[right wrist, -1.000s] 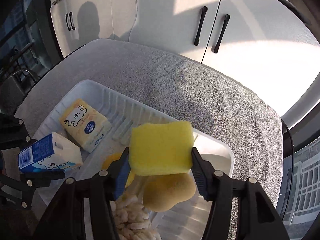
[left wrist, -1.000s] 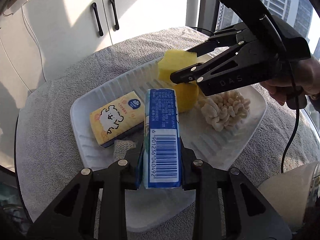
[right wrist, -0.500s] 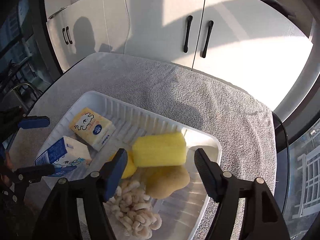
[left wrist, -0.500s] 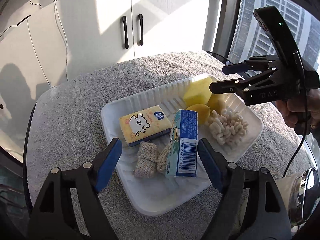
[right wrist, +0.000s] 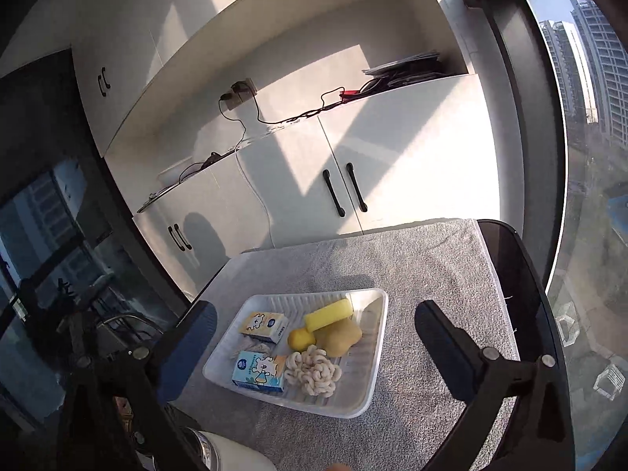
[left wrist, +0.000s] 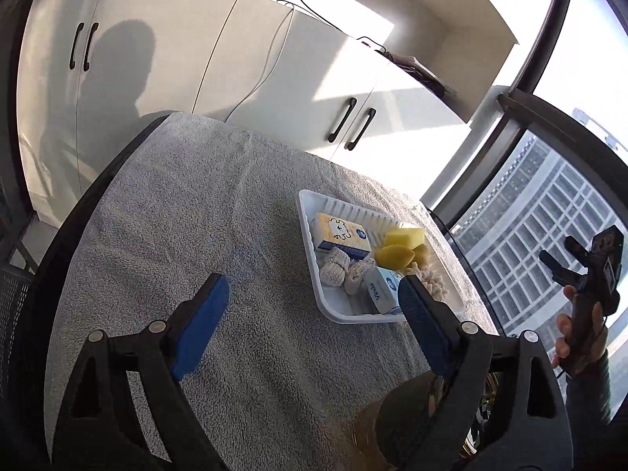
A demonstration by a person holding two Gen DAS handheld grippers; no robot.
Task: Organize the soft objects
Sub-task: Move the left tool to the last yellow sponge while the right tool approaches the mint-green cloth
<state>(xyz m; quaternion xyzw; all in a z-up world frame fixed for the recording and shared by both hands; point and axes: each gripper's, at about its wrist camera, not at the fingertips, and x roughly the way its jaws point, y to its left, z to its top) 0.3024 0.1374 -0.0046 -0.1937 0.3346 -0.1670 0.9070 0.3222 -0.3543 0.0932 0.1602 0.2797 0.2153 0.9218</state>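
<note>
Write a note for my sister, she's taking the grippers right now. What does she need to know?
Left gripper: open, holding nothing, pulled back above the gray towel.
Right gripper: open, holding nothing, raised above the table.
Everything soft sits in the white tray: yellow sponge, tan sponge, small yellow ball, knotted rope toy, yellow tissue pack, blue tissue pack and knitted socks.
Done: all visible soft things are in the tray.
Left: nothing soft shows outside the tray, so probably just tidying if wanted.
</note>
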